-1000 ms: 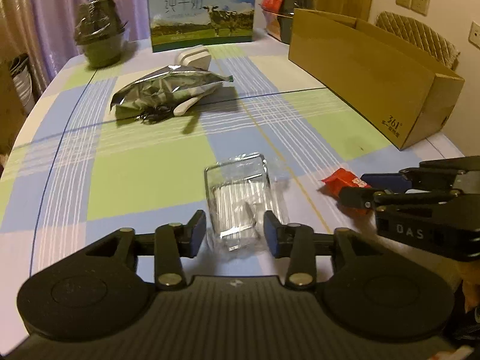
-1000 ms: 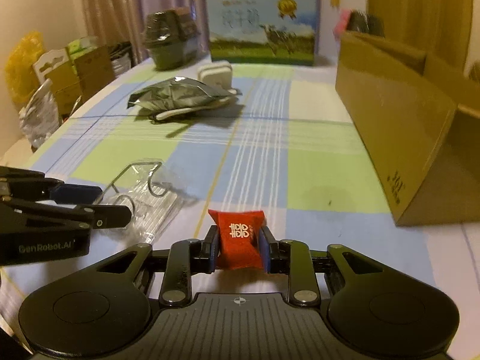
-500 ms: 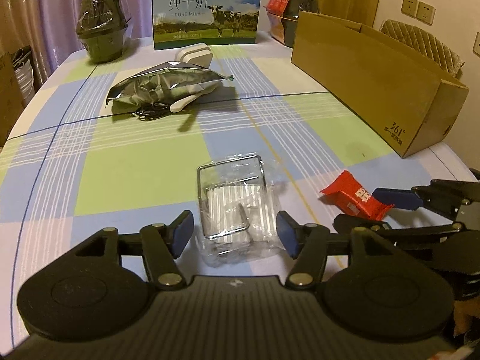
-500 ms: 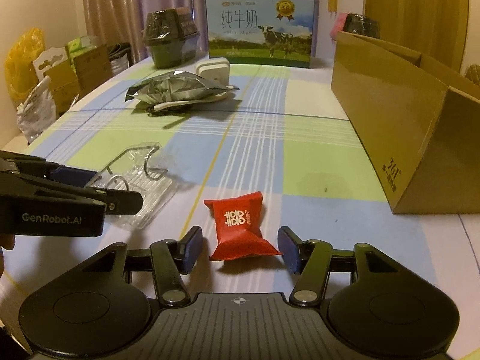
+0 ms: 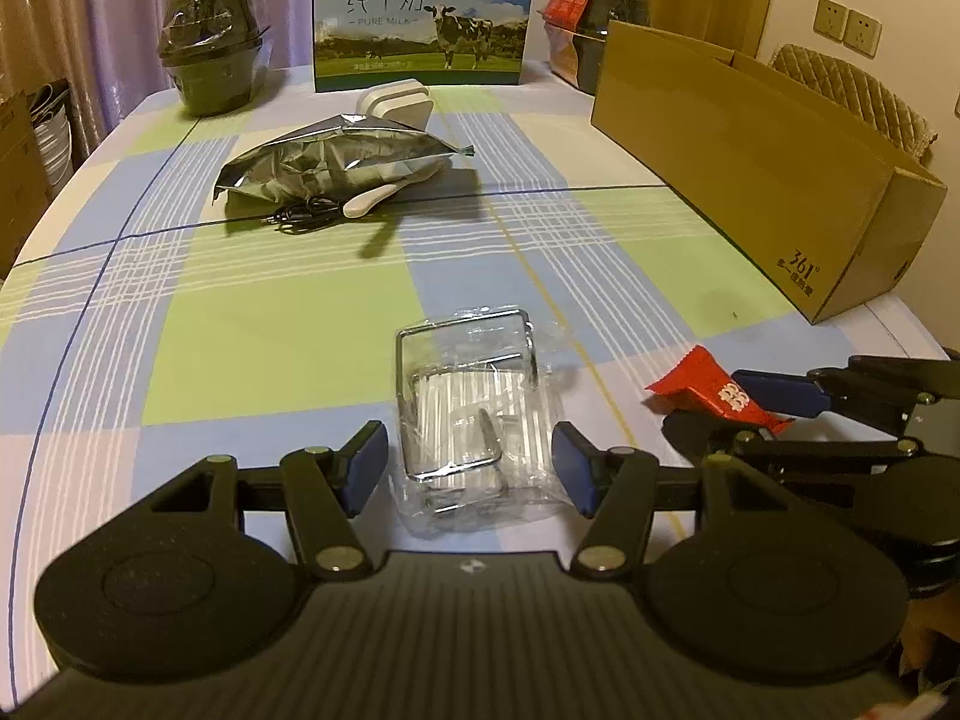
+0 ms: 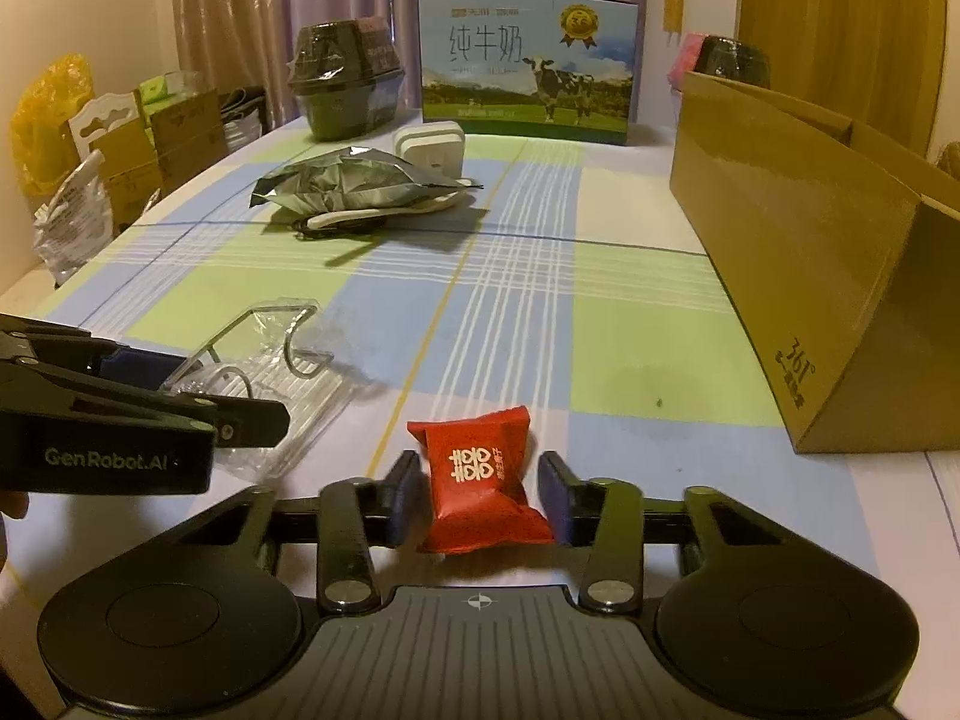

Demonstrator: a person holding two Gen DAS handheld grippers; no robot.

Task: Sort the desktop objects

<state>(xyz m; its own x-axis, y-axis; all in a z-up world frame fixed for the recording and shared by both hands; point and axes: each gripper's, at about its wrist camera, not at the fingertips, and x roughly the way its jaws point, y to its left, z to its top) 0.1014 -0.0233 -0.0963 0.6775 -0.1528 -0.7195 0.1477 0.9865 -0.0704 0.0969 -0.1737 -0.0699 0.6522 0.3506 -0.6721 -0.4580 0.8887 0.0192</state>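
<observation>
My right tongs (image 6: 477, 495) stand narrow around the red candy packet (image 6: 480, 480) on the worktop (image 6: 630, 354), not yet gripping; my left tongs (image 5: 471, 468) gape wide around the clear hook pack (image 5: 474, 420). I fear crinkly plastic slipping sideways. Beyond, the cardboard box (image 6: 804, 276) reads "361°", the milk carton (image 6: 528, 60) "PURE MILK".

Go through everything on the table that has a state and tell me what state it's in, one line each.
Left tongs: open, astride the clear packet.
Right tongs: open, red candy between the fingers.
Clear packet: sealed, lying flat.
Red candy: wrapped, lying on the table.
Cardboard box: top open.
Foil bag: crumpled, lying down.
Milk carton: upright, closed.
</observation>
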